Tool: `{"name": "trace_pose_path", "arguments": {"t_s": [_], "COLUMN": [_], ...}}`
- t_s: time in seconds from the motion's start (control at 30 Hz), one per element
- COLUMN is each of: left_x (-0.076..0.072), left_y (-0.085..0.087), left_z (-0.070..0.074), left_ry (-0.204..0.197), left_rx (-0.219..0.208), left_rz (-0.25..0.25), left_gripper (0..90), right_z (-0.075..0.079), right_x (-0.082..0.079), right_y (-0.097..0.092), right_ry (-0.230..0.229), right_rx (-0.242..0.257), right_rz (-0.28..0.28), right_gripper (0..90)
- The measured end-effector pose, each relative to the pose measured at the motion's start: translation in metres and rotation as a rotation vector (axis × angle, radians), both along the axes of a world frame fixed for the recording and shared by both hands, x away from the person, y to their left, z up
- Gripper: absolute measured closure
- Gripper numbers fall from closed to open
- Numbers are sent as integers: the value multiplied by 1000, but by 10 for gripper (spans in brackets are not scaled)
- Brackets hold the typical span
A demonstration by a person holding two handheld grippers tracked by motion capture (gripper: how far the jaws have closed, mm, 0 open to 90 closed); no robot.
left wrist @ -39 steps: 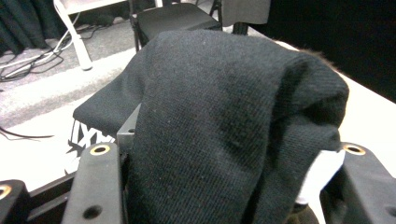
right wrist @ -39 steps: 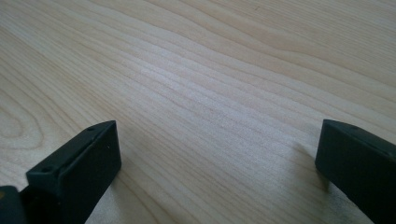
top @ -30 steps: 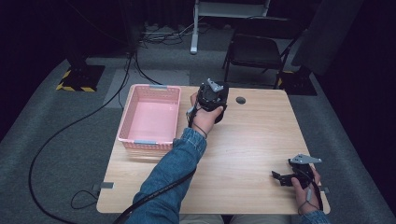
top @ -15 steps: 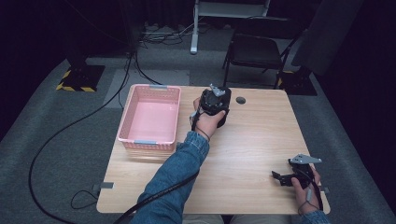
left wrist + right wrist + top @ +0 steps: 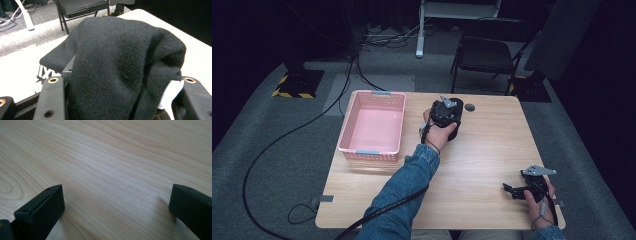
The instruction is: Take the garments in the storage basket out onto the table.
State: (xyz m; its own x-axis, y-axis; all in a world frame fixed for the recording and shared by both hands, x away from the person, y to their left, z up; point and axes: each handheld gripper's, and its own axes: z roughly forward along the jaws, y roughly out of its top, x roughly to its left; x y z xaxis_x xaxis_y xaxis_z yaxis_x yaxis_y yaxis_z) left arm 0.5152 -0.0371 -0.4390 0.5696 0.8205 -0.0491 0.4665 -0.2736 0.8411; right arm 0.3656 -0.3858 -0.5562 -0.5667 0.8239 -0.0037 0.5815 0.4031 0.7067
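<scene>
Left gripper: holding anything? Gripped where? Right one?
Left gripper is shut on a black knit garment, pinching a bunched fold of it. Right gripper holds nothing; jaws wide apart above the table.

The black knitted cloth (image 5: 125,65) looks soft and fuzzy; the pale wooden table (image 5: 112,165) looks smooth and matt.

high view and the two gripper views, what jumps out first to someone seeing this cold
The pink basket stands out first, bright on the left part of the wooden table and with nothing inside. Next is the black knit cloth clamped in the left tool just right of the basket, near the table's far edge. The right tool rests open at the near right corner, holding nothing.
</scene>
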Motion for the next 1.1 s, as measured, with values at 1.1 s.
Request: {"name": "trace_pose_path", "arguments": {"t_s": [1.1], "left_x": [1], "left_y": [-33], "left_z": [-36], "left_ry": [46], "left_rx": [-3], "left_rz": [-35], "left_gripper": [389], "right_z": [0], "right_x": [0], "right_y": [0], "right_ry": [0], "right_rx": [0], "right_rz": [3], "right_gripper": [2]}}
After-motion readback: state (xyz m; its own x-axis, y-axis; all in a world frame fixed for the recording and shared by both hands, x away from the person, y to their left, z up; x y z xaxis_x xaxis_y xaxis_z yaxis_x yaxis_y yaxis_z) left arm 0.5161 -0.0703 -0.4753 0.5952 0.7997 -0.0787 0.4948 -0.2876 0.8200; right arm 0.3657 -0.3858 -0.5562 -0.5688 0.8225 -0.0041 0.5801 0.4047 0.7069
